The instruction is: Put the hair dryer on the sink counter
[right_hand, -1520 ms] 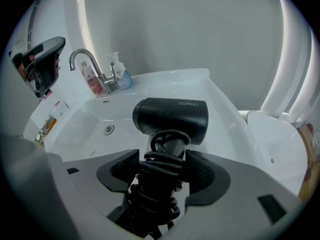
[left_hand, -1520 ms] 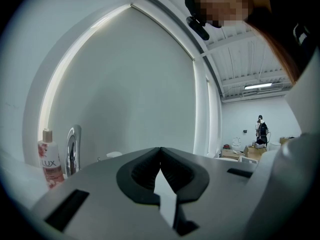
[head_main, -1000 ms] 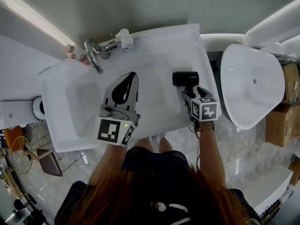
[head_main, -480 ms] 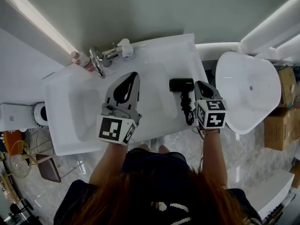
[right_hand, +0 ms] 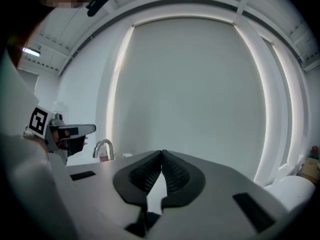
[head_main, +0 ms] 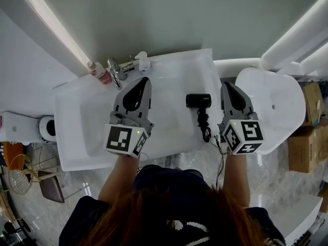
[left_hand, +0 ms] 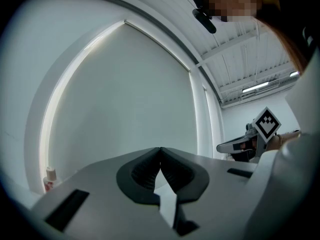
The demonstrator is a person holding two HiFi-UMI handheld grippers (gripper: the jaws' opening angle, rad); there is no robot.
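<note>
The dryer [head_main: 199, 101] lies on the right part of the counter [head_main: 174, 76], its black head toward the wall and its handle and coiled cord trailing toward the person. It sits free between the 2 grippers, closer to the right one and touching neither.

The right gripper [head_main: 224, 84] hovers just right of the dryer, over the counter's right edge beside the white tub [head_main: 277, 111]. In the right gripper view its jaws [right_hand: 161, 152] are clenched tip to tip with nothing between them.

The left gripper [head_main: 145, 81] hangs over the middle of the counter, pointing toward the faucet [head_main: 117, 70] and a small pink bottle [head_main: 99, 72]. Its jaws [left_hand: 160, 149] are also pressed together and empty.
</note>
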